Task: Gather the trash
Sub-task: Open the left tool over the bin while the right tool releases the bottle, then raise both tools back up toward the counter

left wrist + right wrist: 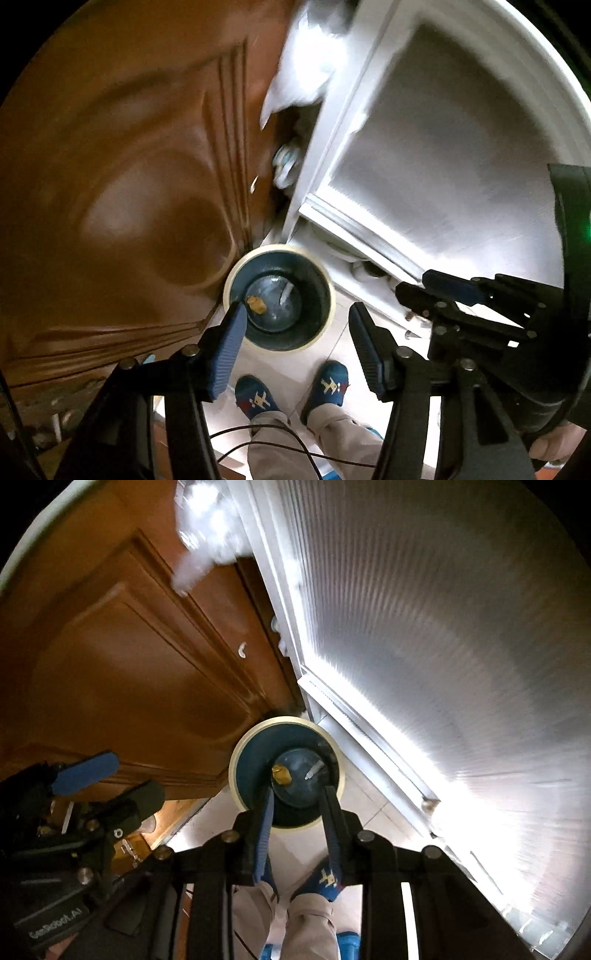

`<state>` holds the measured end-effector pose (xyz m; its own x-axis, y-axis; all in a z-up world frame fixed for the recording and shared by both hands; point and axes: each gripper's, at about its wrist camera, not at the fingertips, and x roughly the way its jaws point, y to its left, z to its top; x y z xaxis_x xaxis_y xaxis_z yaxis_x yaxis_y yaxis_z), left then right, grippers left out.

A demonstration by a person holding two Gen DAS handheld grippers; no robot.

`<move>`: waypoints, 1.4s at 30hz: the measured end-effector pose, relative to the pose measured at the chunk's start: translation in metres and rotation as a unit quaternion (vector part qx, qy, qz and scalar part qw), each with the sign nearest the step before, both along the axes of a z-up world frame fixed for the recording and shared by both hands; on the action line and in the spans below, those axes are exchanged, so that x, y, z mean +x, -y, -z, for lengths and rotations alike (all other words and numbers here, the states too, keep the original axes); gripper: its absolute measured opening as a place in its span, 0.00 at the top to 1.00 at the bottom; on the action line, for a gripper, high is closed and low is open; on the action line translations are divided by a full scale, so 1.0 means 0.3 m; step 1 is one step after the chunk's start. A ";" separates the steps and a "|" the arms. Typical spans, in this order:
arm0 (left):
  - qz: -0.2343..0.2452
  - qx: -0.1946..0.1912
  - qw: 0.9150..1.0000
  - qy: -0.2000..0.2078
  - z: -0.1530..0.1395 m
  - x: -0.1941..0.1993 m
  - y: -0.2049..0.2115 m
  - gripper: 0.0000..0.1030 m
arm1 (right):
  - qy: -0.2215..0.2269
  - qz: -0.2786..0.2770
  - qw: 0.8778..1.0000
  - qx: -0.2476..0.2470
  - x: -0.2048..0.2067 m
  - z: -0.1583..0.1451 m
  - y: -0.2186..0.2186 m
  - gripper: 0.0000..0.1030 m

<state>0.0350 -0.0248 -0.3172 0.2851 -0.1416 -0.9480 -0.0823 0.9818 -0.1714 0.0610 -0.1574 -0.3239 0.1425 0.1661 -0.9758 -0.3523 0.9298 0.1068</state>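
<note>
Two scraps, one tan (256,303) and one white (286,292), lay inside the cream-rimmed blue bin (236,271); the left gripper (295,354) and right gripper (297,834) hung above, jaws apart and empty.

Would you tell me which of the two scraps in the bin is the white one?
In the bin, the white one is the slim stick-shaped scrap on the right; the crumpled scrap left of it is yellow-brown.

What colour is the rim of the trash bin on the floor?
The rim is cream, around a dark blue bin; the left wrist view shows it best.
</note>
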 end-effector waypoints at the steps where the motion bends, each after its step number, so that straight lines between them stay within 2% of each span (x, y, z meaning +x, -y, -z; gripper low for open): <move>1: 0.003 -0.001 1.000 0.005 -0.027 -0.006 0.007 0.45 | 0.004 -0.003 1.000 -0.002 -0.011 -0.032 0.005 0.68; 4: 0.015 -0.004 1.000 0.026 -0.142 -0.040 0.023 0.43 | 0.006 -0.002 1.000 -0.005 -0.039 -0.123 0.022 0.61; 8: 0.032 -0.001 0.997 0.068 -0.316 -0.080 0.029 0.37 | 0.009 -0.006 1.000 -0.002 -0.068 -0.252 0.045 0.60; 13: 0.044 0.005 0.992 0.114 -0.498 -0.079 0.028 0.37 | 0.052 -0.017 0.999 0.006 -0.083 -0.422 0.048 0.60; 15: 0.048 0.005 0.989 0.141 -0.588 -0.076 0.026 0.36 | 0.069 -0.017 0.997 0.013 -0.081 -0.466 0.042 0.60; 19: 0.064 0.013 0.980 0.189 -0.726 -0.068 0.040 0.33 | 0.118 -0.009 0.992 0.033 -0.085 -0.625 0.046 0.60; 23: 0.087 0.034 0.966 0.240 -0.877 -0.066 0.058 0.28 | 0.155 0.013 0.986 0.059 -0.074 -0.755 0.052 0.60; 31: 0.115 0.040 0.946 0.300 -1.058 -0.038 0.051 0.27 | 0.219 0.074 0.969 0.092 -0.029 -0.932 0.080 0.60; 36: 0.125 0.042 0.935 0.328 -1.123 -0.014 0.044 0.24 | 0.238 0.111 0.960 0.097 -0.006 -0.990 0.098 0.60; 42: 0.131 0.031 0.932 0.338 -1.149 0.034 0.040 0.23 | 0.252 0.154 0.951 0.088 0.026 -1.020 0.137 0.60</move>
<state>0.0453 -0.0368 0.0274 0.7830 -0.2405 -0.5737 0.2675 0.9628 -0.0386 0.0687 -0.1985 -0.0179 0.6538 0.1941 -0.7314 -0.1130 0.9808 0.1592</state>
